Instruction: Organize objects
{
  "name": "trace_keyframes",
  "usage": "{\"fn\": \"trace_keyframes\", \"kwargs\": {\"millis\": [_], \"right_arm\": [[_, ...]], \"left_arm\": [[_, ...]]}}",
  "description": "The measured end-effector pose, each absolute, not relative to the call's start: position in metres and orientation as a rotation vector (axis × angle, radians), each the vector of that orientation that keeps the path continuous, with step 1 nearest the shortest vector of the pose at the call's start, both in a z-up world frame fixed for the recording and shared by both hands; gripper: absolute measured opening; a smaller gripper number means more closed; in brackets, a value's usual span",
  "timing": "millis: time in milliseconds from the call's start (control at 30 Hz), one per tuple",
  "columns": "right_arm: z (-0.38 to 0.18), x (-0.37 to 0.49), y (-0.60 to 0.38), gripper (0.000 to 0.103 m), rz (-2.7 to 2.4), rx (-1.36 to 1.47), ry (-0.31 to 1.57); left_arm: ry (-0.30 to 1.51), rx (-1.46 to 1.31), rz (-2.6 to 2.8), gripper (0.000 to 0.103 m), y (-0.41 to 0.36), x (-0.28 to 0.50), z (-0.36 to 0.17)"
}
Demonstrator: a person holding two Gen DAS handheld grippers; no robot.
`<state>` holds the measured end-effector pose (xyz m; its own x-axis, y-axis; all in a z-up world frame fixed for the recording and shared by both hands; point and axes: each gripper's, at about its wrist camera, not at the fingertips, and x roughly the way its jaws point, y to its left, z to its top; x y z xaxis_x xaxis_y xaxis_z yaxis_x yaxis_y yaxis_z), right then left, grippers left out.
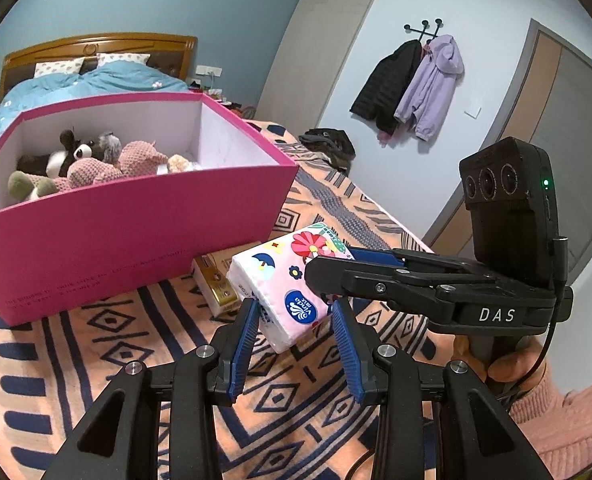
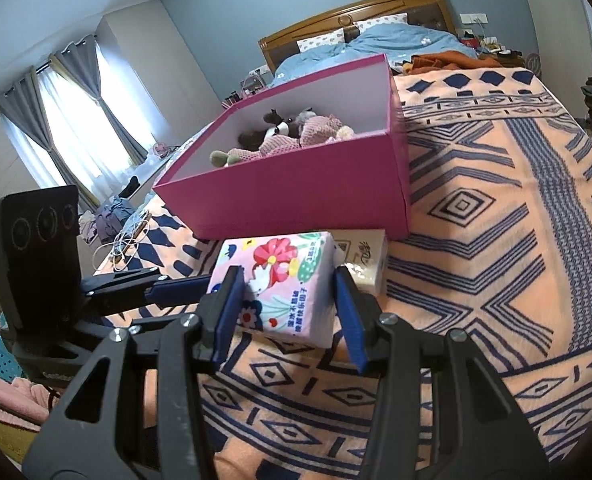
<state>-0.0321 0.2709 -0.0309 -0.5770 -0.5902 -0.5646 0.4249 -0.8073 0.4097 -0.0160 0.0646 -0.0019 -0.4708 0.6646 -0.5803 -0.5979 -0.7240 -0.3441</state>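
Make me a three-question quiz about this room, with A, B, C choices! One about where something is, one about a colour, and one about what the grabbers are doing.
1. Where are the stuffed toys?
A. Inside the big box
B. On the pillows
C. On the coat hooks

2. What colour is the outside of the big box?
A. Green
B. Pink
C. Yellow

3. What is happening to the flowery tissue pack?
A. It lies alone on the blanket
B. It is inside the box
C. The left gripper and right gripper both clamp it

Answers:
1 A, the toys lie between the box's white inner walls.
2 B, its outer walls are bright pink.
3 C, blue pads press it from both grippers, above the blanket.
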Motion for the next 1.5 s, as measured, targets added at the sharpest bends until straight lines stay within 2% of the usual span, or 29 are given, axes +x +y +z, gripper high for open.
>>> {"fn": "trace_keyframes", "kwargs": {"millis": [1500], "right_arm": [[0.013, -0.052, 0.254, 0.050, -2.344, 0.819, -0.250]], "left_arm": [[-0.105, -0.791, 2.301, 0.038, 0.046, -0.030, 0.037]]}}
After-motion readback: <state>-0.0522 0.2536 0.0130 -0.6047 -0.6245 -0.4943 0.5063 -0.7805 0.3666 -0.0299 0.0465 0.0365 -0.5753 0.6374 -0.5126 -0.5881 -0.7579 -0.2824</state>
